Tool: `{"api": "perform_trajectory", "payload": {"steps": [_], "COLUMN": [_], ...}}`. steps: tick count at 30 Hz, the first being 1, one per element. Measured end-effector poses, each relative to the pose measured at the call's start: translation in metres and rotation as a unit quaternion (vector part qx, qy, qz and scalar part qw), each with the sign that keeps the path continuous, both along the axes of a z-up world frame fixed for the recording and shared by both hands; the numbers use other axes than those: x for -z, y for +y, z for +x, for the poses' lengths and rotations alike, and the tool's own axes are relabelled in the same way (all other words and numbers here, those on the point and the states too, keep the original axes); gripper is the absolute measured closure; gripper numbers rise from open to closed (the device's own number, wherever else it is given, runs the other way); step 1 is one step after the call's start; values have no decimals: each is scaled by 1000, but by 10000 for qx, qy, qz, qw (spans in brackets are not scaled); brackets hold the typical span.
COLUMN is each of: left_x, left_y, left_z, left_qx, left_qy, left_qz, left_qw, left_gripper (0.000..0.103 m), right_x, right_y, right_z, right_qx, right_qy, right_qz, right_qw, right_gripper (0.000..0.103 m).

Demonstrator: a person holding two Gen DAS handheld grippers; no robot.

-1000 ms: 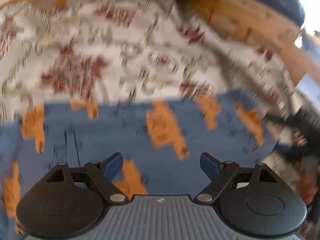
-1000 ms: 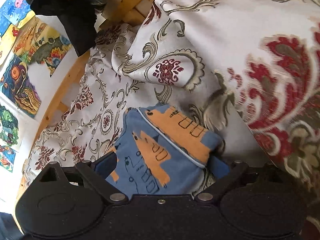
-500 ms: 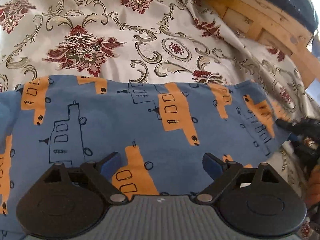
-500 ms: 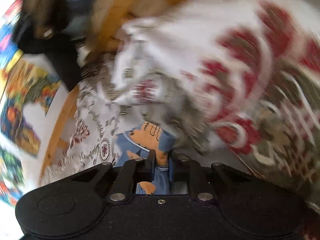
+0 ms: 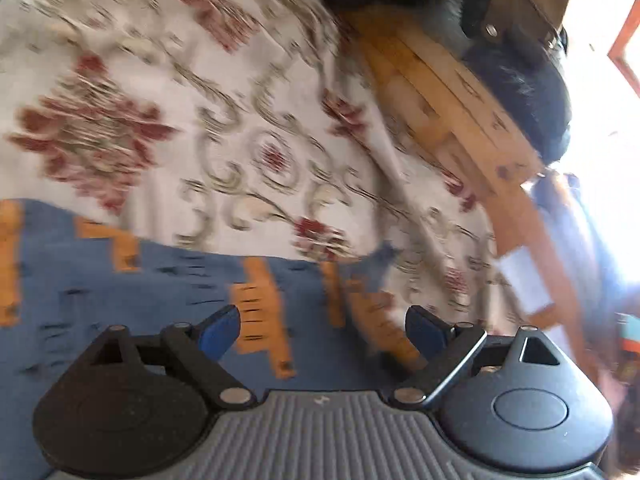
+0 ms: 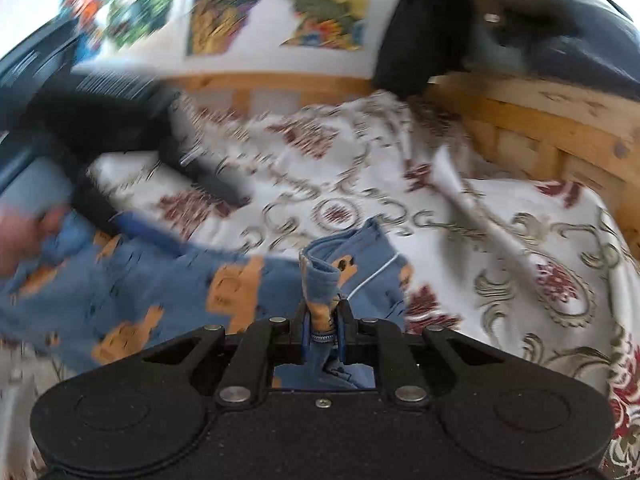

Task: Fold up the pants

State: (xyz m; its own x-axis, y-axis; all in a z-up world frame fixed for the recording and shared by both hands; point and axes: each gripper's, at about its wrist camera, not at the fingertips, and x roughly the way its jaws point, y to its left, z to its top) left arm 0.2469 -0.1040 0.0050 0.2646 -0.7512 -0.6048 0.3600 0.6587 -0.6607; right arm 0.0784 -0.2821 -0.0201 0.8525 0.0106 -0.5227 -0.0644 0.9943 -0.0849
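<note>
Right hand-held gripper (image 6: 322, 330): jaws pressed together, pinching a bunched corner of the pants (image 6: 168, 292), hem edge sticking up between the fingers. Left hand-held gripper (image 5: 322, 326): jaws spread wide, nothing between them, hovering low over the blue/orange fabric. Pants lie mostly flat on the patterned bedspread (image 6: 520, 240), stretching left from the pinch in the right view; in the left view the far corner tapers off just ahead of the fingers. Behind: wooden bed frame (image 5: 452, 120) with dark clothing (image 5: 520, 80) draped on it, and pictures on the wall (image 6: 256, 4). Both views are motion-blurred.

Step looks like grab-the-ends before a fold; one end secured, fold not yet made. Next: left needs to close on its own edge, then both lift and carry across together, keeping the cloth taut so it doesn't bunch.
</note>
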Motion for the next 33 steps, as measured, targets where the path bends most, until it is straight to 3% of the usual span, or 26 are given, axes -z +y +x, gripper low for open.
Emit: {"api": "perform_trajectory", "payload": {"steps": [6,10,13,16,17,20,25,33], "left_x": [29,24,14,18,20,22,12,18], "left_y": [-24,-44,-65,-74,-74,-67,-40,27], "left_z": [20,21,20,24,26,27,20,1], "left_qx": [93,260,391,250,201,59,-131,-832], "left_qy": [709,538,231,378,464,585,459,833], "left_qz": [-327,-183,371,774,800,528,219,-157], "left_qw": [9969,9980,9983,9960,9955,9969,9986,9929], "left_gripper": [10,11,18,60,81,92,94,94], "right_x": [5,9,10,12,12,13,8,0], "right_y": [0,10,15,21,24,34,52,81], "right_z": [2,-1,-1,-4,-6,-13,-26,-47], "right_qx": [-93,-265,-381,-487,-527,-652,-867,-1443], "right_qy": [124,159,140,122,115,34,-215,-365], "right_qz": [-203,-544,-767,-978,-1042,-1236,-1459,-1482], "right_qw": [9997,9980,9962,9939,9931,9902,9853,9777], "right_gripper": [89,89,89,89,89,90,93,97]}}
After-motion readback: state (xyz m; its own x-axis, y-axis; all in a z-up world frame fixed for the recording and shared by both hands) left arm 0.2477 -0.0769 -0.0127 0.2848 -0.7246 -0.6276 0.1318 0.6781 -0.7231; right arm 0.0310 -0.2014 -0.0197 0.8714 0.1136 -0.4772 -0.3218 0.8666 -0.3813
